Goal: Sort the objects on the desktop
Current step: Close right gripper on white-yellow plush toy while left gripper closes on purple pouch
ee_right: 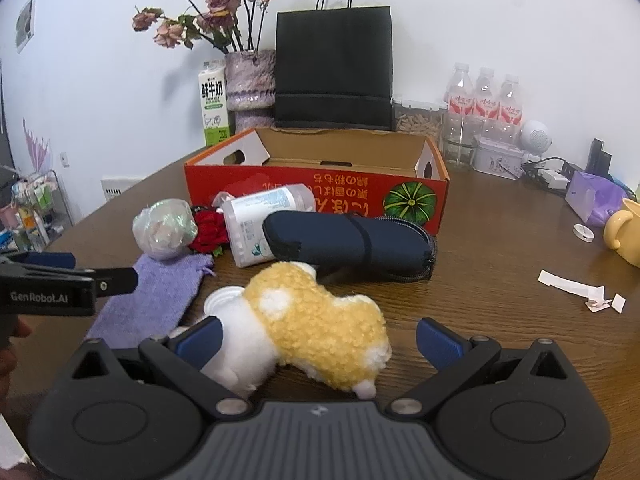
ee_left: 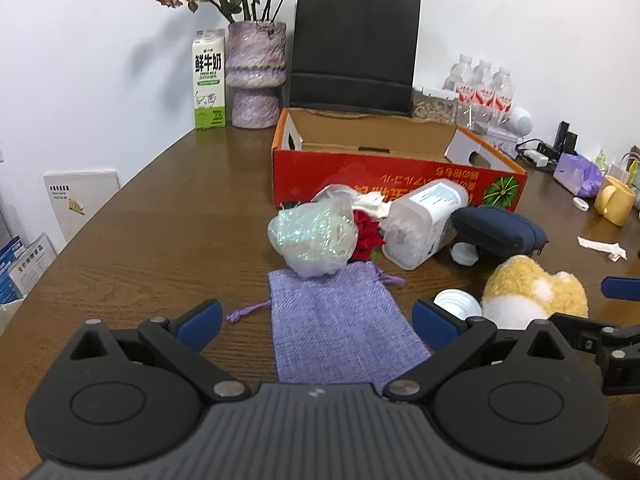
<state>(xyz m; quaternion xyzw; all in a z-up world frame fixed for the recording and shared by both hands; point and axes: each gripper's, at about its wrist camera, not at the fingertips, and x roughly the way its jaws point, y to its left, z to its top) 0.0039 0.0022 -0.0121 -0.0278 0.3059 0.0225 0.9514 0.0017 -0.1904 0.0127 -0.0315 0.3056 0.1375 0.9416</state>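
A purple woven pouch point(ee_left: 336, 328) lies flat on the wooden table, between the fingers of my open left gripper point(ee_left: 318, 322). Beyond it sit a shiny cellophane ball point(ee_left: 312, 236), a red flower point(ee_left: 366, 232), a white plastic jar point(ee_left: 424, 220) on its side and a dark blue case point(ee_left: 498, 230). A yellow and white plush toy point(ee_right: 316, 330) lies between the wide-apart fingers of my open right gripper point(ee_right: 320, 340). A white cap point(ee_right: 222, 300) rests beside the plush. The open red cardboard box point(ee_right: 312, 188) stands behind the pile.
At the back stand a black paper bag point(ee_right: 334, 70), a vase of dried flowers point(ee_right: 250, 88), a milk carton point(ee_right: 214, 102) and water bottles point(ee_right: 484, 100). A yellow mug point(ee_right: 626, 230), a purple packet point(ee_right: 592, 198) and paper scraps point(ee_right: 580, 288) lie at the right.
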